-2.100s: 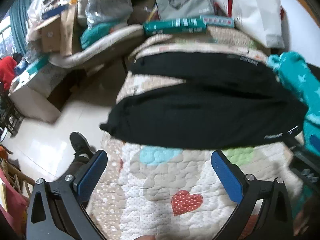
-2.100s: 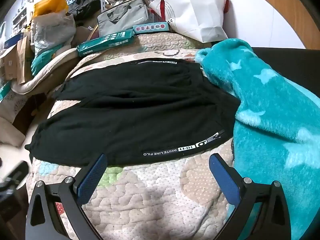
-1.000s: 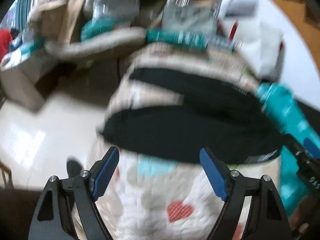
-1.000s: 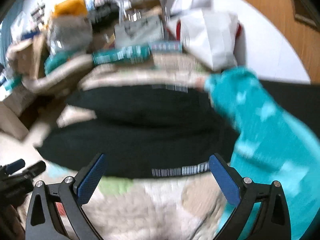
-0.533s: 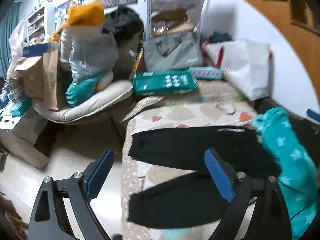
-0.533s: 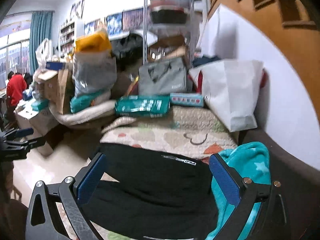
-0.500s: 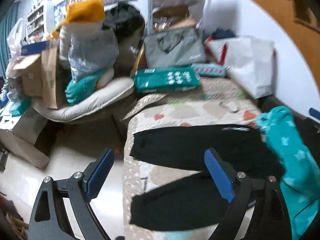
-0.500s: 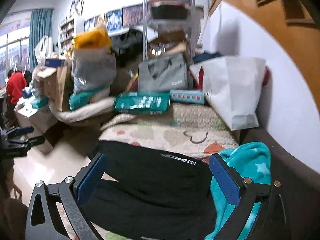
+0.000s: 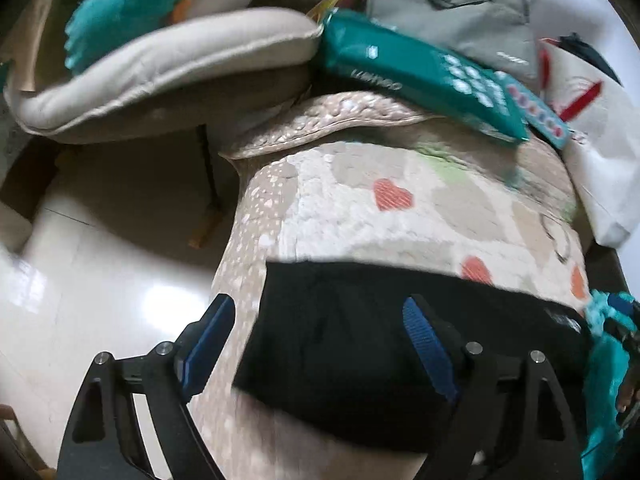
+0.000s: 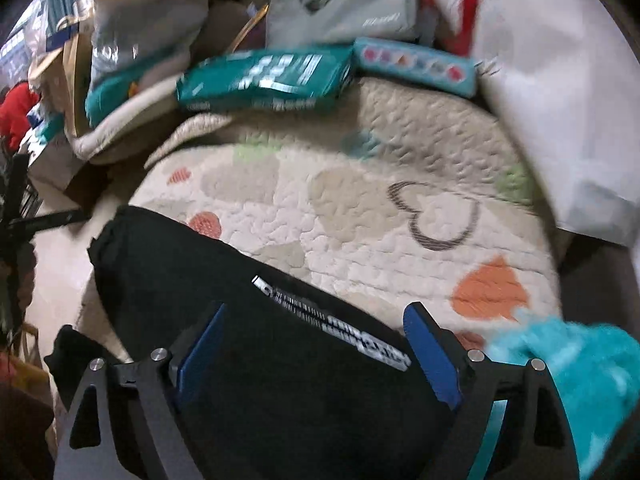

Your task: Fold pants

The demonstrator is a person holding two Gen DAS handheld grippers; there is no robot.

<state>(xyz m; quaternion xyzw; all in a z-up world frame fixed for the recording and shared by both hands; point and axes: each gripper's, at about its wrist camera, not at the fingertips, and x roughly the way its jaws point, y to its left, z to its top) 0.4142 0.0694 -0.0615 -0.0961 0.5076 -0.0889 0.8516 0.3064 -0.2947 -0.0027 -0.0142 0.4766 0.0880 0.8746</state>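
The black pants [image 9: 360,344] lie spread on a quilted heart-print blanket [image 9: 360,208] that covers a raised surface. In the left wrist view the blanket's left edge drops away to a bare, shiny floor [image 9: 100,280], so that side is open. At the far end a teal box [image 9: 420,68], a grey bag [image 9: 448,4] and a white bag [image 9: 600,152] crowd the blanket's edge, and a beige cushion [image 9: 160,60] sits beyond the corner. A wide strip of bare blanket lies between the pants and these things. A fluffy teal blanket [image 10: 580,380] lies just beside the pants on the right.

Both views are blurred. The white lettering [image 10: 332,324] on the pants cannot be read, and the near part of the pants is cut off by the lower frame and the gripper bodies.

The pants run across the blanket, long axis left to right; one leg's cuff end reaches the blanket's left edge, and the lettered part lies towards the teal blanket.

The left gripper [image 9: 316,340] hangs over that cuff end. Its jaws stand wide apart and have just been narrowing a little; its pads are not pressing on cloth. The right gripper [image 10: 316,344] stands over the lettered part, jaws also wide, just closing slightly, gripping nothing.
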